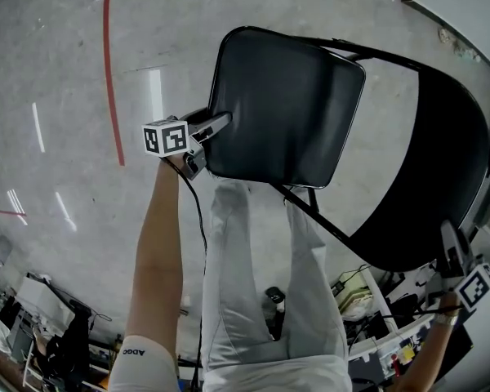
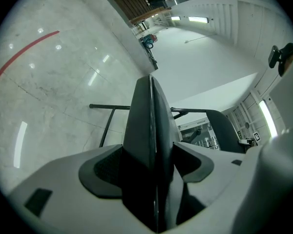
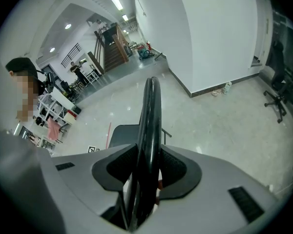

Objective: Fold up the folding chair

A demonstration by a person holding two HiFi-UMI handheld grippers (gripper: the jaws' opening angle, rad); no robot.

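Note:
The black folding chair stands open on the pale floor, its padded seat [image 1: 286, 109] tipped up toward me and its curved backrest [image 1: 441, 162] at the right. My left gripper [image 1: 206, 144] is at the seat's left edge. In the left gripper view that edge [image 2: 149, 130] runs between the widely spread jaws of the gripper [image 2: 150, 165], with the pads close on both sides. My right gripper [image 1: 465, 247] is at the backrest's lower right. In the right gripper view it [image 3: 146, 167] is shut on the glossy backrest rim [image 3: 150, 111].
My legs in white trousers [image 1: 253, 300] stand right behind the chair. A red line [image 1: 110, 80] marks the floor at the left. Cluttered shelves [image 1: 376, 317] lie at the lower right, and more clutter [image 1: 41, 317] at the lower left. A white wall [image 1: 465, 6] rises beyond the chair.

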